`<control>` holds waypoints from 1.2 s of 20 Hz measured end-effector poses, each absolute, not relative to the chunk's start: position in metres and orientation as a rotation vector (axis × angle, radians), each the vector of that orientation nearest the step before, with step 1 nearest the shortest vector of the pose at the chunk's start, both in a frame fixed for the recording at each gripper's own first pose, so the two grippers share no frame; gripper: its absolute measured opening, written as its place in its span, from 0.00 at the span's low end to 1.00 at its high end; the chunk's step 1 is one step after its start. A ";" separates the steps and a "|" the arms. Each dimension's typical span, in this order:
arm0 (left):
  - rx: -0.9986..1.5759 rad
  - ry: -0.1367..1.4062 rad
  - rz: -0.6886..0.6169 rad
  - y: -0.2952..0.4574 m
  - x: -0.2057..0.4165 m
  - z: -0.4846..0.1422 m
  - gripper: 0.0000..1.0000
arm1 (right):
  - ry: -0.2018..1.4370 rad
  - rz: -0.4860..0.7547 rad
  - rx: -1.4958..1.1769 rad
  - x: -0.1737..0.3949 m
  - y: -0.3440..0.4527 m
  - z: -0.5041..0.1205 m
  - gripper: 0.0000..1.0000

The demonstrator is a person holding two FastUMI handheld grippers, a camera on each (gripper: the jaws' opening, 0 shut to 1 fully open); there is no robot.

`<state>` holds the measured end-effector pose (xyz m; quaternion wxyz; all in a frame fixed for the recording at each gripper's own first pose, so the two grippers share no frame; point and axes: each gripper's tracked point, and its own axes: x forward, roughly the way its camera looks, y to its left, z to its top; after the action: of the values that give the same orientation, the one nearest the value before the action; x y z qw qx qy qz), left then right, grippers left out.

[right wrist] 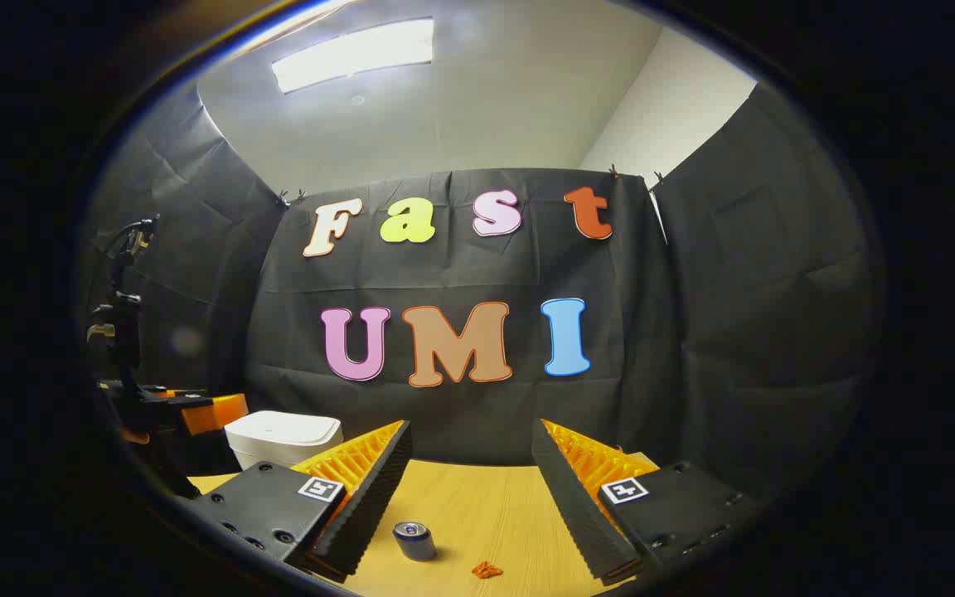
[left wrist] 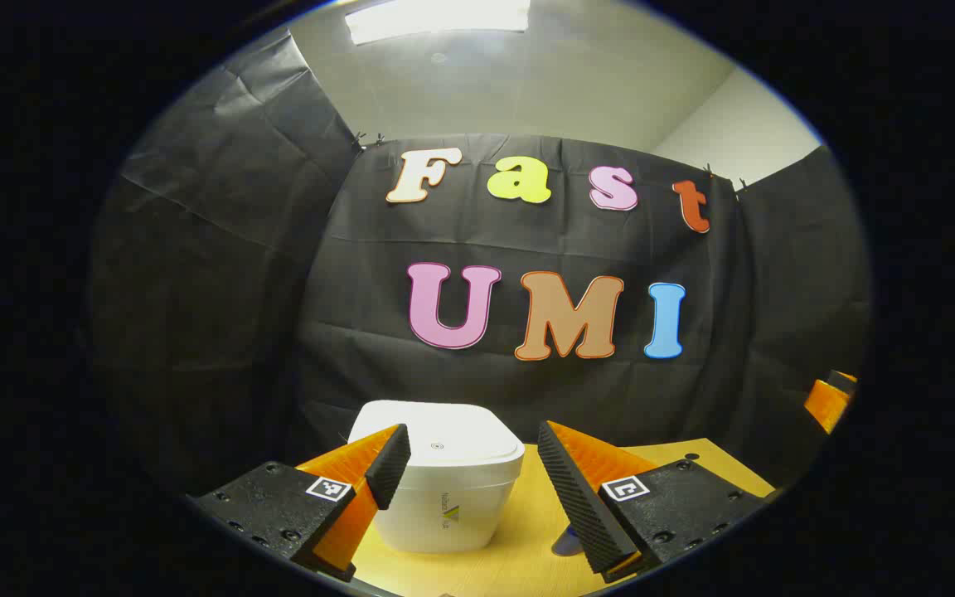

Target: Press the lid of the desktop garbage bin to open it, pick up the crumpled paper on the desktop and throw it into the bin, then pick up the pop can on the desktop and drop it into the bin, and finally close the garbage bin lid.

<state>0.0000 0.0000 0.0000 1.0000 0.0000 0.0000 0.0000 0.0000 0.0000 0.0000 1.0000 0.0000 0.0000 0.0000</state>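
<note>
both grippers, left gripper (left wrist: pixel 473 452) and right gripper (right wrist: pixel 471 448), gape wide, holding nothing; closed bin (left wrist: pixel 444 477) near desk's (right wrist: pixel 477 497) back edge, can (right wrist: pixel 414 540) and paper (right wrist: pixel 487 570) well apart.

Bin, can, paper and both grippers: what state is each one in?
Garbage bin: lid shut, upright on the table.
Pop can: standing upright, untouched.
Crumpled paper: lying on the table, not picked up.
Left gripper: open, empty, facing the bin.
Right gripper: open, empty.
</note>
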 end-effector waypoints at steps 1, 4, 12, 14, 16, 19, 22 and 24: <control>0.003 0.002 -0.009 -0.003 0.002 -0.001 0.93 | 0.004 -0.005 -0.002 0.000 -0.001 -0.001 1.00; 0.007 0.002 -0.019 -0.005 0.004 -0.002 0.94 | 0.002 -0.020 -0.005 0.003 -0.005 0.001 0.96; 0.038 -0.002 -0.009 0.001 0.008 -0.005 0.93 | 0.018 -0.040 0.010 0.010 -0.006 -0.004 0.96; 0.029 0.012 -0.016 0.001 0.008 -0.010 0.93 | 0.025 -0.045 0.006 0.009 -0.007 -0.006 0.96; 0.025 0.018 -0.020 0.000 0.008 -0.012 0.94 | 0.025 -0.048 0.003 0.007 -0.007 -0.004 0.96; 0.028 0.013 -0.029 -0.001 0.009 -0.011 0.93 | 0.028 -0.049 0.005 0.006 -0.005 -0.007 0.96; 0.028 0.009 -0.037 -0.003 0.009 -0.010 0.93 | 0.038 -0.046 0.005 0.006 -0.003 -0.010 0.96; 0.027 0.010 -0.044 -0.006 0.009 -0.011 0.93 | 0.040 -0.041 0.004 0.007 -0.002 -0.009 0.96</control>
<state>0.0085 -0.0057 -0.0110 0.9997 0.0136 0.0050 -0.0220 0.0065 -0.0015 -0.0095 0.9996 0.0022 0.0199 -0.0203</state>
